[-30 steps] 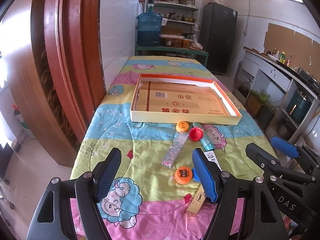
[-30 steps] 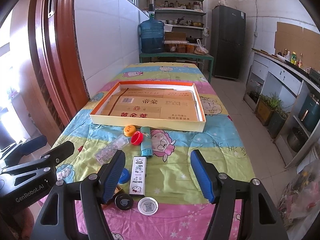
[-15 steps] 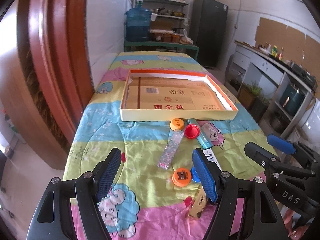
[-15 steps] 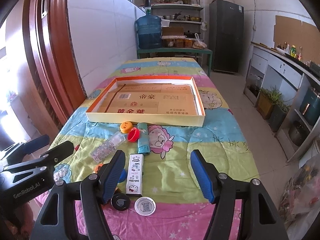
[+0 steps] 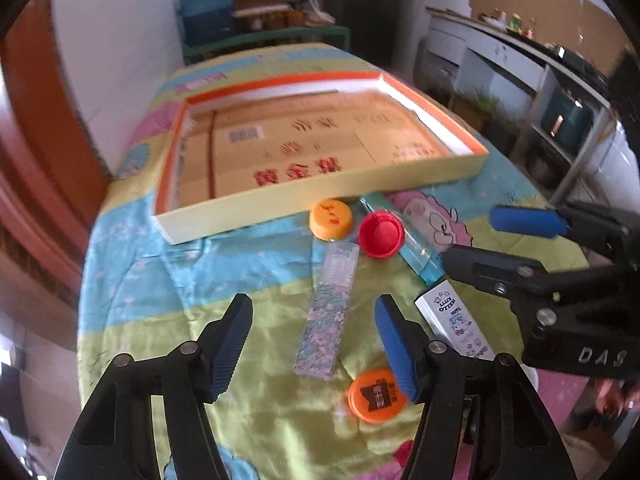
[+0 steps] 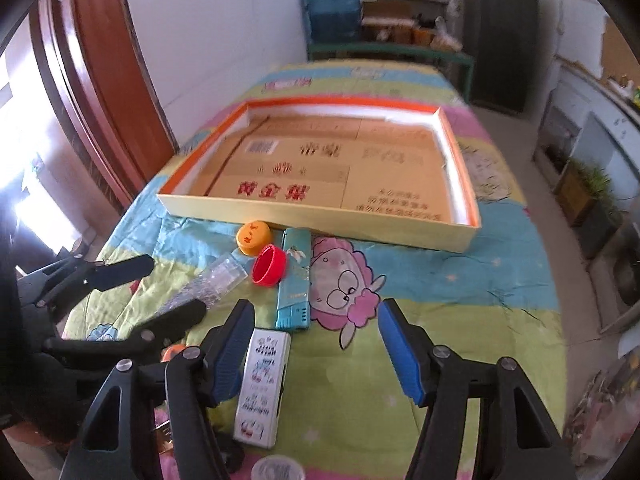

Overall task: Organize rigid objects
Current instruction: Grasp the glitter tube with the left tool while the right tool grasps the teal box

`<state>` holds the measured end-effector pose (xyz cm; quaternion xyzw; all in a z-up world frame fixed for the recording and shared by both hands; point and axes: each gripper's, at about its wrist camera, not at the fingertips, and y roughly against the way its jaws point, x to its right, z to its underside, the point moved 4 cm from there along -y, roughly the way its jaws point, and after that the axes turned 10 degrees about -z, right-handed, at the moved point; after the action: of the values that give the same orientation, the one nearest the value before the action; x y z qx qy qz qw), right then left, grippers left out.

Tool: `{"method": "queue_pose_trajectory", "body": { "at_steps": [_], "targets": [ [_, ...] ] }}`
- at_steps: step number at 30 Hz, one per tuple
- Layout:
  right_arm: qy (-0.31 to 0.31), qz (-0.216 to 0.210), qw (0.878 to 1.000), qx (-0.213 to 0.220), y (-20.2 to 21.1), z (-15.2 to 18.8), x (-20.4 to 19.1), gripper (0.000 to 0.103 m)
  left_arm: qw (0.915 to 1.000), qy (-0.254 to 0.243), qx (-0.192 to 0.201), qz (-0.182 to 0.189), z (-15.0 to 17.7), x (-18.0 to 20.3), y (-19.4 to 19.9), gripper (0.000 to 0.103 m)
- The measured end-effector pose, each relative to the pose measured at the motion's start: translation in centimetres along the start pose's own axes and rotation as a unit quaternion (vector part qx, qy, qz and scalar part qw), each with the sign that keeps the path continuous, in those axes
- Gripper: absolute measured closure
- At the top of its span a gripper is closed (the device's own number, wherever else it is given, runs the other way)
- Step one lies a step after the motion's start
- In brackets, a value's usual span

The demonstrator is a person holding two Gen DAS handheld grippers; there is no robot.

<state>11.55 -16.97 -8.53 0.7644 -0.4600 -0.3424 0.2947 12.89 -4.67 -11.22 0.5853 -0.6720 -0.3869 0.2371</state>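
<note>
A shallow cardboard tray (image 5: pixel 320 196) (image 6: pixel 316 216) with orange rim lies on the cartoon tablecloth. In front of it lie an orange cap (image 5: pixel 331 219) (image 6: pixel 253 237), a red cap (image 5: pixel 380 234) (image 6: pixel 269 265), a teal lighter (image 5: pixel 416 244) (image 6: pixel 294 284), a clear glitter case (image 5: pixel 328 312) (image 6: pixel 208 288), a white printed box (image 5: pixel 454 326) (image 6: pixel 262 386) and another orange cap (image 5: pixel 376 394). My left gripper (image 5: pixel 314 344) is open, low over the glitter case. My right gripper (image 6: pixel 316 350) is open above the cloth, right of the white box.
A wooden door frame (image 6: pixel 100 100) and white wall run along the table's left. A blue water bottle (image 6: pixel 332 4), shelves and a dark fridge (image 6: pixel 500 32) stand beyond the far end. A counter (image 5: pixel 520 64) lines the right side. A round lid (image 6: pixel 276 468) lies at the near edge.
Both grippers have moved forward and down toward the objects. The left now straddles the near part of the glitter case; the right sits closer to the white box. Both stay open.
</note>
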Motion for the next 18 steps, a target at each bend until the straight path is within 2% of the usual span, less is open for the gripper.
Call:
{"method": "queue_pose_trajectory", "body": {
  "at_steps": [5, 7, 9, 12, 13, 14, 15, 18],
  "targets": [
    [0.004, -0.012, 0.999, -0.038, -2.4, -0.6, 0.5, 0.040, 0.9996, -0.026, -0.007, -0.007, -0.4, 1.1, -1.8, 0.042],
    [0.008, -0.011, 0.999, -0.052, -3.2, -0.7, 0.5, 0.043, 0.9997, -0.023, -0.006, 0.000, -0.5, 1.1, -2.2, 0.044],
    [0.016, -0.003, 0.998, -0.067, -4.1, -0.7, 0.3, 0.051, 0.9997, -0.021, -0.003, 0.007, -0.5, 1.1, -2.4, 0.045],
    [0.018, -0.008, 0.997, -0.076, -4.8, -1.0, 0.0, 0.058, 0.9998, -0.016, 0.000, 0.012, -0.6, 1.0, -2.3, 0.056],
    [0.022, -0.002, 0.997, -0.074, -5.0, -1.1, -0.1, 0.061, 0.9998, -0.016, 0.002, 0.013, -0.5, 1.0, -2.2, 0.065],
    [0.026, 0.001, 0.997, -0.074, -5.2, -1.2, -0.3, 0.069, 0.9998, -0.015, 0.004, 0.014, -0.4, 1.0, -2.1, 0.076],
    [0.028, 0.000, 0.997, -0.075, -5.3, -1.3, -0.5, 0.076, 0.9998, -0.012, 0.004, 0.017, -0.4, 1.0, -2.0, 0.078],
    [0.040, 0.013, 0.996, -0.073, -5.4, -1.1, -1.1, 0.080, 0.9998, -0.006, 0.005, 0.018, -0.1, 0.9, -1.7, 0.081]
  ]
}}
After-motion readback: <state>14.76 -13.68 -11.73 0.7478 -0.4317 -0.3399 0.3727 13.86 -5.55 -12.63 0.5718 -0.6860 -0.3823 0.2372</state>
